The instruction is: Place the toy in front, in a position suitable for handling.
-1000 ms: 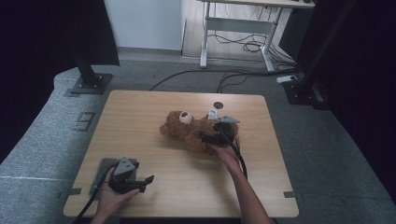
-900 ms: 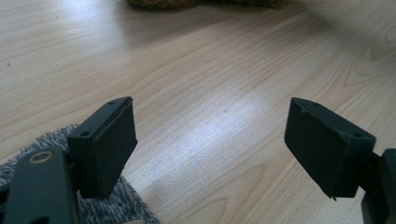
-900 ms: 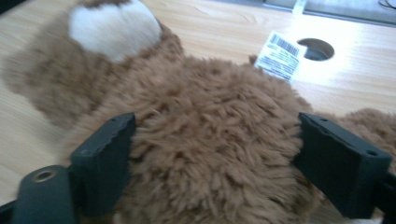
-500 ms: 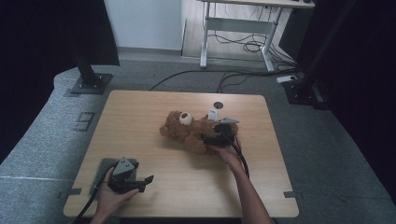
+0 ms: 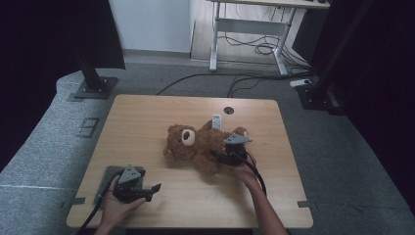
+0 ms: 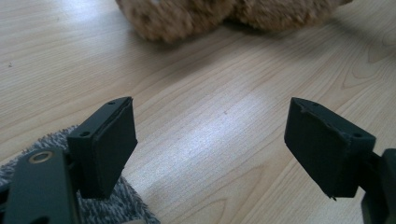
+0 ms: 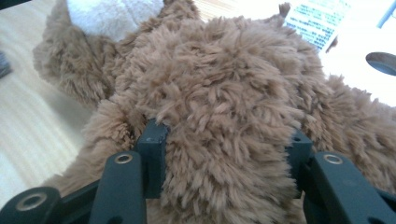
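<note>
A brown teddy bear [image 5: 195, 144] lies on its back in the middle of the wooden table [image 5: 147, 117], head toward the left. My right gripper [image 5: 220, 155] comes at it from the right; its jaws have just been closing, and in the right gripper view both pads press into the fur of the bear [image 7: 219, 116], which bulges between them around the gripper [image 7: 224, 149]. My left gripper [image 5: 154, 188] rests near the front left of the table, open, nothing between its fingers [image 6: 112, 135]. The bear [image 6: 187, 14] lies beyond it.
A grey fuzzy cloth [image 5: 108, 174] lies under the left gripper at the front left corner. The bear's white label [image 5: 216, 121] sticks out behind it, near a round cable hole [image 5: 228, 111] in the table. Black stands and cables are on the floor beyond.
The right gripper has sunk a little onto the bear and its jaws have closed on the fur. The left gripper has stayed in place.
</note>
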`<action>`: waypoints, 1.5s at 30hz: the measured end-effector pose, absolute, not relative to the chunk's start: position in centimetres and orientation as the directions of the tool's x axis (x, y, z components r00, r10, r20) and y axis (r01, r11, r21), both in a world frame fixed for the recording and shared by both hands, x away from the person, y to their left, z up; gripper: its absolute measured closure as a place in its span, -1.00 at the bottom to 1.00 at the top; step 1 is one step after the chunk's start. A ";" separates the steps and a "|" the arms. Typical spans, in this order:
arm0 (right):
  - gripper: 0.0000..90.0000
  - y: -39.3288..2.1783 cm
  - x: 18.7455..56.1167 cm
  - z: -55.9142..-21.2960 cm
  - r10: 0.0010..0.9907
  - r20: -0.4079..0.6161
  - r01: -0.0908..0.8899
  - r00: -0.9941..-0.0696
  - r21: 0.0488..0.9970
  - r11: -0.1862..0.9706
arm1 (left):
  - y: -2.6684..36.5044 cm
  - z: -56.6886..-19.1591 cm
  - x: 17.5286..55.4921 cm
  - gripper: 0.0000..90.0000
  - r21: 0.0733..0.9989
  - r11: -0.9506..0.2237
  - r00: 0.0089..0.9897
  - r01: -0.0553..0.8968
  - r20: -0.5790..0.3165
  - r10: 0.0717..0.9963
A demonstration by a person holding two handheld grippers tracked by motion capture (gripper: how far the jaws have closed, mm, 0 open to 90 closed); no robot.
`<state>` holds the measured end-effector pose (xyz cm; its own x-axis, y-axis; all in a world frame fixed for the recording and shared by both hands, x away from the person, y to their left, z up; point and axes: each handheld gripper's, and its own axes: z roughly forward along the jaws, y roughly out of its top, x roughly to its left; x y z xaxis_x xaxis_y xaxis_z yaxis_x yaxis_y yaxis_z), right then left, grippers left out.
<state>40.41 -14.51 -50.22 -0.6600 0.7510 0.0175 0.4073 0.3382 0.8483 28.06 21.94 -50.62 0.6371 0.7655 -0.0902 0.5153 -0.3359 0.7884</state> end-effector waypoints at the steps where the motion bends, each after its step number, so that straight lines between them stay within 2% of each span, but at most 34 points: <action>1: 0.11 -14.5 40.0 -50.3 0.747 0.012 0.401 -0.665 0.849 0.344 | 22.0 -50.6 28.1 -0.62 0.788 -0.337 0.637 0.515 -0.089 0.766; 9: 0.12 -14.4 37.4 -50.4 0.697 -0.017 0.347 -0.716 0.859 0.377 | 22.0 -50.6 28.1 -0.62 0.788 -0.335 0.635 0.517 -0.090 0.767; 11: 0.11 -14.2 36.5 -50.2 0.706 0.014 0.373 -0.708 0.857 0.356 | 22.1 -50.6 28.1 -0.62 0.788 -0.334 0.634 0.517 -0.090 0.768; 20: 0.09 -13.6 34.4 -50.2 0.722 0.034 0.385 -0.691 0.863 0.328 | 22.1 -50.7 28.2 -0.62 0.787 -0.334 0.633 0.519 -0.091 0.769; 22: 0.04 -13.5 34.3 -50.1 0.727 0.035 0.389 -0.686 0.862 0.326 | 22.1 -50.7 28.2 -0.62 0.786 -0.335 0.632 0.520 -0.090 0.770; 25: -0.28 -13.4 34.3 -49.9 0.738 0.013 0.375 -0.675 0.867 0.327 | 22.1 -50.7 28.2 -0.62 0.786 -0.335 0.631 0.520 -0.089 0.771; 26: -0.28 -13.4 34.3 -49.9 0.738 0.013 0.375 -0.675 0.867 0.327 | 22.1 -50.7 28.2 -0.62 0.786 -0.335 0.631 0.520 -0.089 0.771; 28: -0.46 -13.9 34.3 -49.4 0.760 0.035 0.376 -0.649 0.883 0.281 | 22.2 -50.6 28.2 -0.62 0.786 -0.332 0.628 0.522 -0.090 0.773; 34: -0.50 -16.3 33.5 -48.0 0.775 0.109 0.332 -0.622 0.934 0.135 | 22.4 -50.6 28.2 -0.62 0.787 -0.328 0.623 0.522 -0.089 0.777; 45: -0.51 -21.0 31.2 -48.3 0.811 0.111 0.312 -0.574 0.946 0.092 | 22.8 -50.3 28.3 -0.61 0.791 -0.322 0.603 0.519 -0.072 0.795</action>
